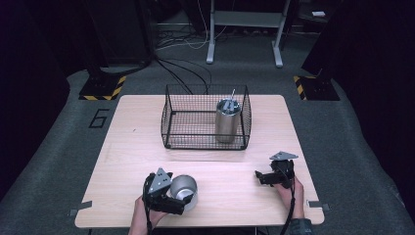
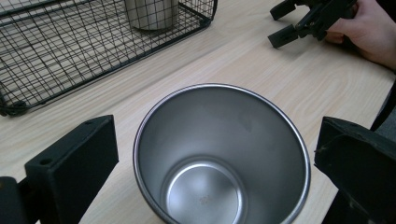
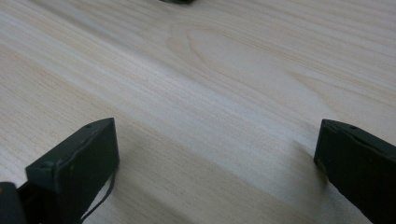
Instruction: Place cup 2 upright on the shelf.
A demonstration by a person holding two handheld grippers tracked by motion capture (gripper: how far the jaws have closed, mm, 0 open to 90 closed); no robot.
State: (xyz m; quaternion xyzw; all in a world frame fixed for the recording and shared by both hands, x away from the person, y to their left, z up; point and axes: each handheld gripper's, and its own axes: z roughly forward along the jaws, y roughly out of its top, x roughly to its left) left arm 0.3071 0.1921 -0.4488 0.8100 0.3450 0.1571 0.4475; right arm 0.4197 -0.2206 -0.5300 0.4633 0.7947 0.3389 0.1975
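An empty steel cup point(image 1: 186, 188) stands upright near the table's front left. My left gripper point(image 1: 182, 195) is open around it; in the left gripper view the cup point(image 2: 205, 196) sits between the two jaws of the gripper point(image 2: 215, 158), with a small gap on each side. My right gripper point(image 1: 262, 177) rests open at the front right, jaws pointing left, over bare wood point(image 3: 215, 158). The left gripper view also shows it point(image 2: 282, 23), held by a hand, at the upper right.
A black wire basket point(image 1: 205, 145) stands at the table's middle back, with a tall lidded steel tumbler point(image 1: 228, 120) and straw inside at its right. The left gripper view has the basket point(image 2: 70, 56) and the tumbler point(image 2: 152, 14) at the top. Light wooden table point(image 1: 137, 132); bare wood lies between the grippers.
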